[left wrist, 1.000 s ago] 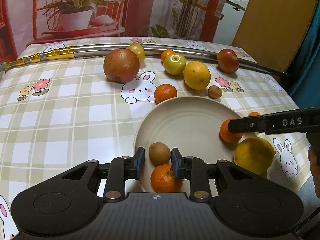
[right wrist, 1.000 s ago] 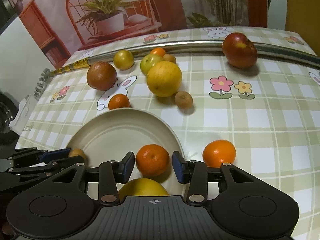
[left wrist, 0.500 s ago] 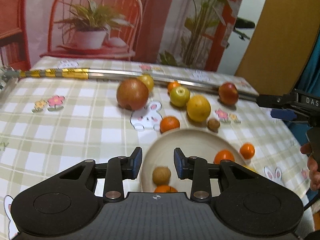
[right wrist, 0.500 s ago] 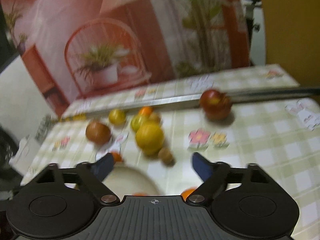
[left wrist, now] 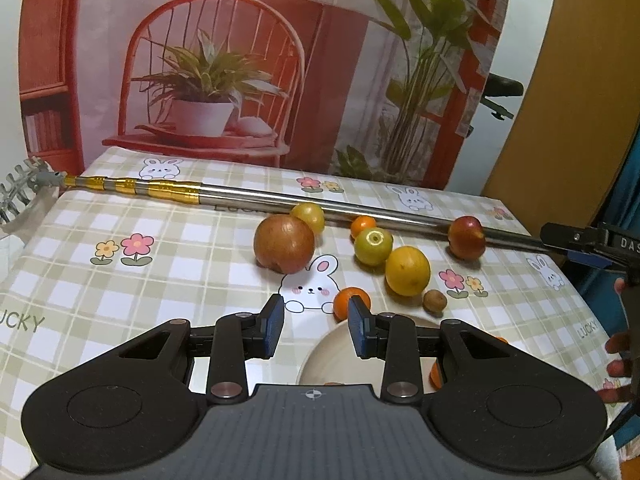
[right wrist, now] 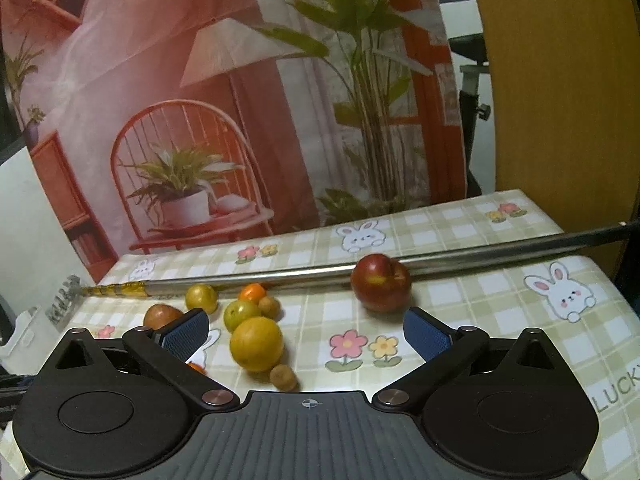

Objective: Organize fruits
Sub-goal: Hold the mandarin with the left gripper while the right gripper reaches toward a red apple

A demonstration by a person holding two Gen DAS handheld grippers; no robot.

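Loose fruit lies on the checked cloth: a large brown fruit (left wrist: pixel 284 244), a green apple (left wrist: pixel 373 246), a yellow citrus (left wrist: pixel 407 270) (right wrist: pixel 256 344), a kiwi (left wrist: pixel 435 301) (right wrist: pixel 283 377), a mandarin (left wrist: pixel 348 300) and a red apple (left wrist: pixel 466 237) (right wrist: pixel 380 282). The cream plate (left wrist: pixel 340 344) shows only as a rim behind my left gripper (left wrist: pixel 316 326), which hangs above it, narrowly open and empty. My right gripper (right wrist: pixel 306 334) is raised over the cloth between the yellow citrus and the red apple. Its jaws are opening wide with nothing between them.
A long metal pole (left wrist: pixel 260 196) (right wrist: pixel 280 278) with a gold grip lies across the back of the table behind the fruit. A small yellow fruit (left wrist: pixel 308 216) and a small orange (left wrist: pixel 363 225) rest against it. A printed backdrop hangs behind the table.
Both grippers rose and tipped up away from the plate. The right one let go of the mandarin on the plate and spread wide. The left drew back from the kiwi on the plate.
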